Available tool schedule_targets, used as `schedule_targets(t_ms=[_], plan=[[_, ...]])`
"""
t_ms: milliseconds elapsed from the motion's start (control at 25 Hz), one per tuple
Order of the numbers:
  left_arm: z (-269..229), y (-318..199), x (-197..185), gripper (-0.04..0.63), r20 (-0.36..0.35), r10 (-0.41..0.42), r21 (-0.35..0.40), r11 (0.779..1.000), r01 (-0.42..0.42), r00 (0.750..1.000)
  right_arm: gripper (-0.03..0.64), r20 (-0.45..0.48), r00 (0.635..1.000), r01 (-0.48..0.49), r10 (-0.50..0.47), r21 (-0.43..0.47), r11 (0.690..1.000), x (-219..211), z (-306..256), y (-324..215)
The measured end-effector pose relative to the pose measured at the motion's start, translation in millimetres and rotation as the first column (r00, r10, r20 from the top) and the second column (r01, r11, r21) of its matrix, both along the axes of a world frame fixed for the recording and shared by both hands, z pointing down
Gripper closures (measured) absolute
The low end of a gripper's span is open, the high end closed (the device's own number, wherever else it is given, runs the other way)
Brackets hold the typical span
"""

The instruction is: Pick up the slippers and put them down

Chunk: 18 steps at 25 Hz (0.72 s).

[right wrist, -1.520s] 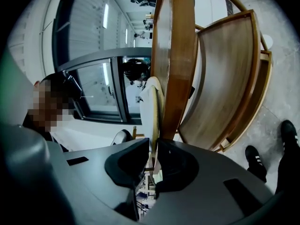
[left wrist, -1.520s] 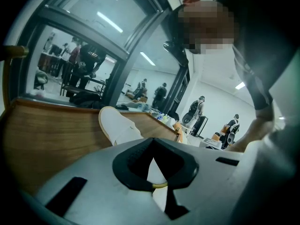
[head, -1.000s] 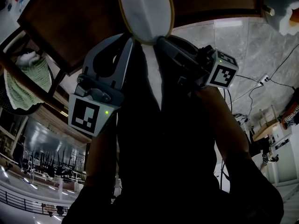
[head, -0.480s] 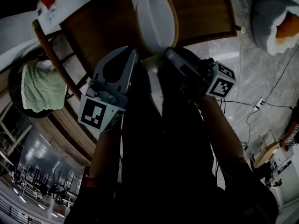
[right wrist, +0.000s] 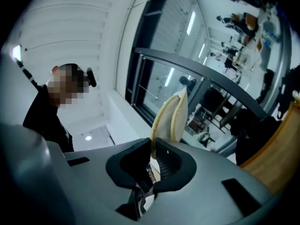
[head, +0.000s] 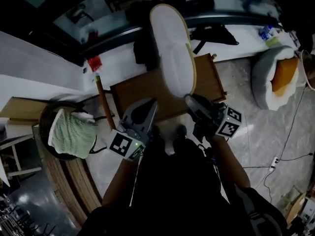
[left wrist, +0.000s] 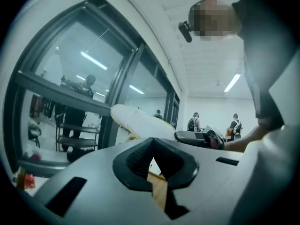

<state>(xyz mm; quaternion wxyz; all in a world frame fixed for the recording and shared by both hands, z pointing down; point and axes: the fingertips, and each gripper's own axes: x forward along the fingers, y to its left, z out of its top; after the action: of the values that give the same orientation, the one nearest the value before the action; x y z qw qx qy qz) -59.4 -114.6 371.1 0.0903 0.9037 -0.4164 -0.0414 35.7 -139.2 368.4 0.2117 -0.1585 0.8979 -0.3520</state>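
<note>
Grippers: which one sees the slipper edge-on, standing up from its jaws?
The right gripper: the slipper rises edge-on from its shut jaws. At the left gripper it stretches off leftward, broad white face showing.

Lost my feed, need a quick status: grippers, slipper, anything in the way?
Left gripper shut on slipper. Right gripper shut on same slipper. Slipper held up over wooden table. Nothing seen blocking.

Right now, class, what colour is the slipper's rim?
Tan, edging the white slipper; clearest in the head view.
</note>
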Motion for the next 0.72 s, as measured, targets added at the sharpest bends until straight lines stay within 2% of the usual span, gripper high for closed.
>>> schedule_targets(t_ms=[280,440,560,720], plan=[[-84,17,-7,0.584,0.000,0.035,0.124,0.992,-0.035,0.999,0.571,0.045,0.999,-0.029,0.020,0.202,0.979,-5,-102,14],[-122,23,-19,0.584,0.038,0.042,0.173,0.984,-0.048,0.998,0.572,0.075,0.997,-0.031,0.009,0.298,0.954,-4,-150,18],[-147,18,-35,0.584,0.072,0.018,0.213,0.977,-0.033,0.997,0.572,0.072,0.997,-0.032,0.006,0.378,0.925,-7,-174,22],[-168,19,-48,0.584,0.087,-0.013,0.261,0.965,-0.010,0.996,0.574,0.070,0.997,-0.050,0.021,0.434,0.900,-9,-185,29]])
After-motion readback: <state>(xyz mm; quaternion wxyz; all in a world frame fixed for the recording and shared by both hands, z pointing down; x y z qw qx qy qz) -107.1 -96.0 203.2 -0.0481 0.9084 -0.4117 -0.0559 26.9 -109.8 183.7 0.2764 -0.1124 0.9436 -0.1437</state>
